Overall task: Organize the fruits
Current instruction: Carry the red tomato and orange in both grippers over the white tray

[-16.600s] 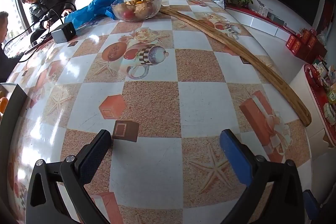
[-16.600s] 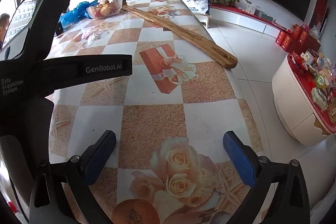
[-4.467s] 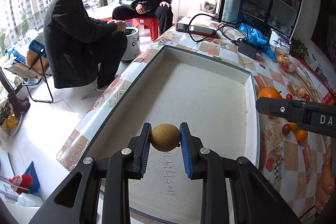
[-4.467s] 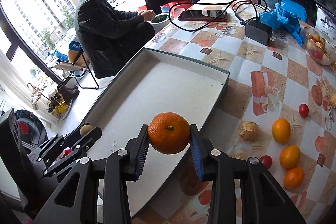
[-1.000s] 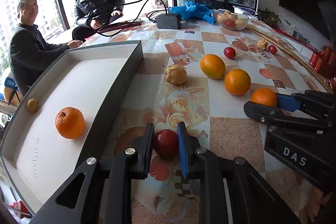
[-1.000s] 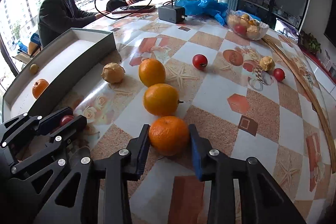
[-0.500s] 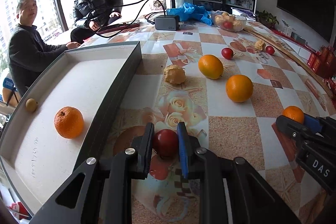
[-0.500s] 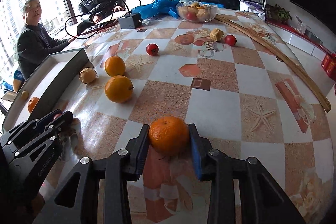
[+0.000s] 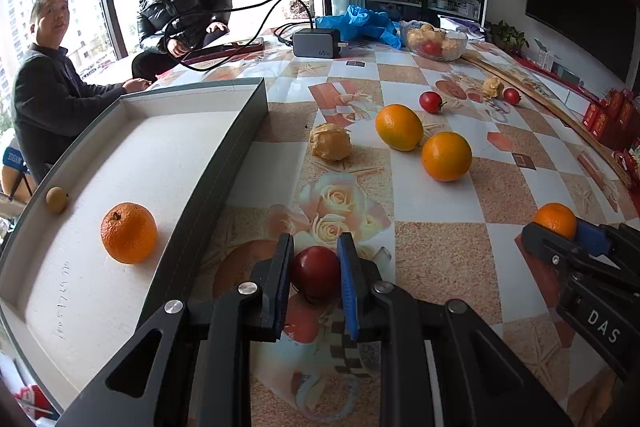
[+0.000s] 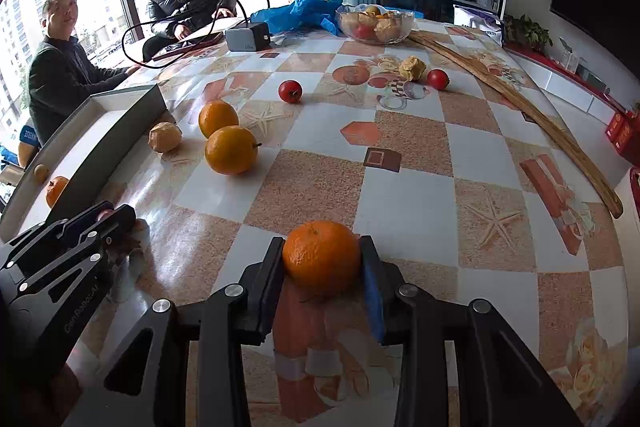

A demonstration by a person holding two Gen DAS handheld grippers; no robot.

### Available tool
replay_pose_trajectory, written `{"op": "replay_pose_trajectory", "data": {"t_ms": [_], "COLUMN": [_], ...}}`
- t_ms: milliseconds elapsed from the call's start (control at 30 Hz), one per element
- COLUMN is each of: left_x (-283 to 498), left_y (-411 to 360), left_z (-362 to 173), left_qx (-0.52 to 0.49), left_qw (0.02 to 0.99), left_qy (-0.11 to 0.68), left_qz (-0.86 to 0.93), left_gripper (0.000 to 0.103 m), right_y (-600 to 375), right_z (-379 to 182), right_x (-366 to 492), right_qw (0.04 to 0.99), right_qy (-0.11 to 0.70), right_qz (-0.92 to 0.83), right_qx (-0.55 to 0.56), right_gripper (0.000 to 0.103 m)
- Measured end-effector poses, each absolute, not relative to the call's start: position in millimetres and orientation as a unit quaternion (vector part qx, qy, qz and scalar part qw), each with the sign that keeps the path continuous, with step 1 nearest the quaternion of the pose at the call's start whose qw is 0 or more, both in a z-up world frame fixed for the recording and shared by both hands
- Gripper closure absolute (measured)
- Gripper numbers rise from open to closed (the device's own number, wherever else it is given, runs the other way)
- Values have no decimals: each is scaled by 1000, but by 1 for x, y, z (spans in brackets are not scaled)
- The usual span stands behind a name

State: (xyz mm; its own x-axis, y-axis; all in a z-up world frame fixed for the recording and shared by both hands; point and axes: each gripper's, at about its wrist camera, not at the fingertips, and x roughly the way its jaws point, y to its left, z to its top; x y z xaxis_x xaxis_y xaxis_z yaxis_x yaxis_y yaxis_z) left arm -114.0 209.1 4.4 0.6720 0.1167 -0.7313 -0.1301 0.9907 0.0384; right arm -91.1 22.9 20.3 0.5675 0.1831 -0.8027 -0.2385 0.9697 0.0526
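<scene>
My left gripper (image 9: 314, 273) is shut on a small red fruit (image 9: 315, 277) just right of the grey tray (image 9: 224, 155). The tray holds a mandarin (image 9: 128, 233) and a small brown fruit (image 9: 56, 199). My right gripper (image 10: 322, 267) is shut on a mandarin (image 10: 322, 257) over the table's near right part; it also shows in the left wrist view (image 9: 556, 221). On the table lie two oranges (image 9: 399, 127) (image 9: 447, 156), a beige husked fruit (image 9: 330, 141), two small red fruits (image 9: 431, 101) (image 9: 511, 96) and a second husked fruit (image 9: 492, 87).
A glass bowl of fruit (image 9: 433, 45), a blue bag (image 9: 366, 23) and a charger with cables (image 9: 316, 43) stand at the far end. A long wooden slat (image 10: 520, 107) lies along the right edge. Two people (image 9: 52, 87) (image 9: 180, 11) sit beyond the tray.
My right gripper has drawn the mandarin back toward the near right of the table, away from the two oranges. My left gripper holds the red fruit in about the same place.
</scene>
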Motion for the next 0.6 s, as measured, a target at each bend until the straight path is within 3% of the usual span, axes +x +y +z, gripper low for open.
{"op": "replay_pose_trajectory", "data": {"t_ms": [367,500,600], "left_x": [-115,-115,-116], "left_y": [211,210,210], "left_z": [4,4,4], "left_qx": [-12,-13,-6], "left_qw": [914,914,914], "left_qy": [399,400,399], "left_qz": [65,64,67], "left_gripper": [79,79,79], "right_y": [19,27,35], "right_z": [20,21,21], "right_x": [-90,-85,-81], "right_qw": [884,875,869], "right_qy": [450,462,471], "right_qz": [125,139,141], "right_qx": [-16,-35,-53], "right_gripper": [66,57,57]}}
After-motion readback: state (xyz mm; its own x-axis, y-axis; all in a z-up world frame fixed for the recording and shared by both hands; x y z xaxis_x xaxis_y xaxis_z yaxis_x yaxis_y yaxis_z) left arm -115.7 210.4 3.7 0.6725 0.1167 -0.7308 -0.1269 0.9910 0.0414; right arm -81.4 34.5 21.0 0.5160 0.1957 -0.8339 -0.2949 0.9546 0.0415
